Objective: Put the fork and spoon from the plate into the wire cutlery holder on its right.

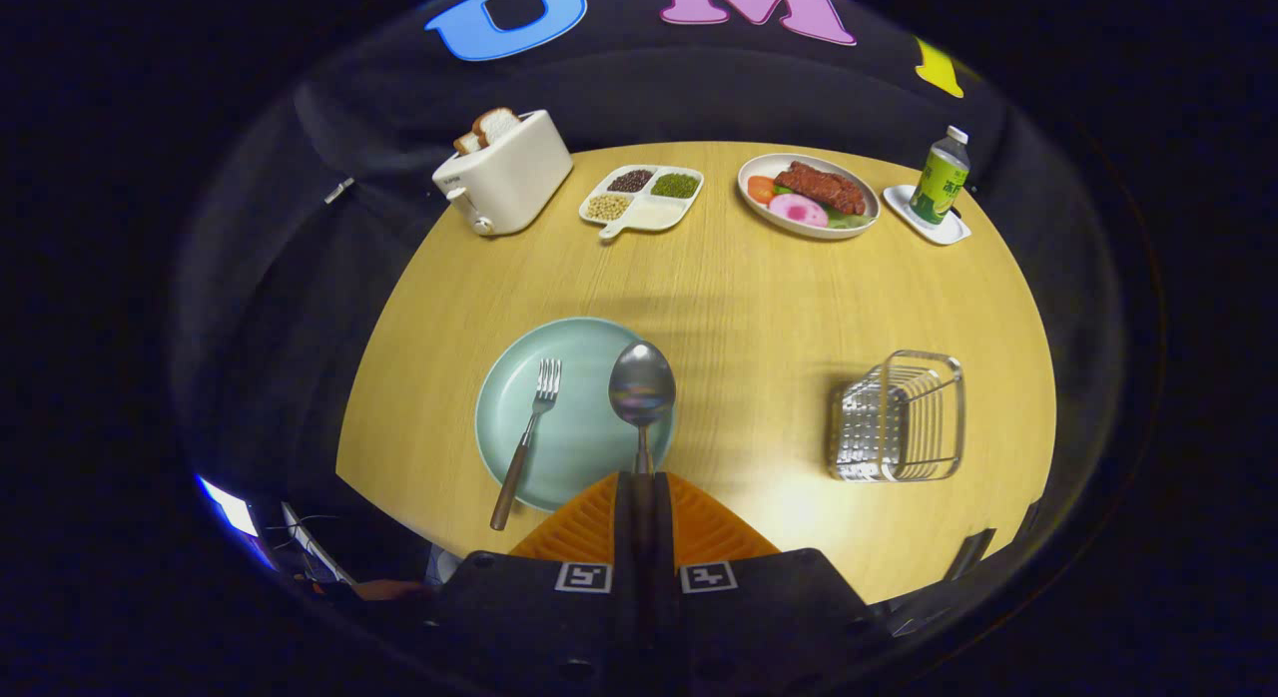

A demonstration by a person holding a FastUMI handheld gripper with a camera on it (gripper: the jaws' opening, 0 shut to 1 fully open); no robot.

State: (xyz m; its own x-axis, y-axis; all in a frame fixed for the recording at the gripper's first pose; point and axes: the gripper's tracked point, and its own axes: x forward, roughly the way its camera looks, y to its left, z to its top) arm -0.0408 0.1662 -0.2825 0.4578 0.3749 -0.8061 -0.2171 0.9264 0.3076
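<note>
Bench (759,298): round-edged top of pale yellow wood grain, matte with a soft glare near its front right
Wall (619,98): black cloth hanging in folds behind the bench's far edge
Surroundings: dark all round the bench, floor too dim to make out
Light: from overhead, soft shadows beside things; a small bright patch (228,505) glows low at the front left

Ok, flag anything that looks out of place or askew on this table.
Nothing stands out. The fork lies on the plate, handle overhanging its rim; the gripper is shut on the spoon; the wire cutlery holder stands upright.
</note>
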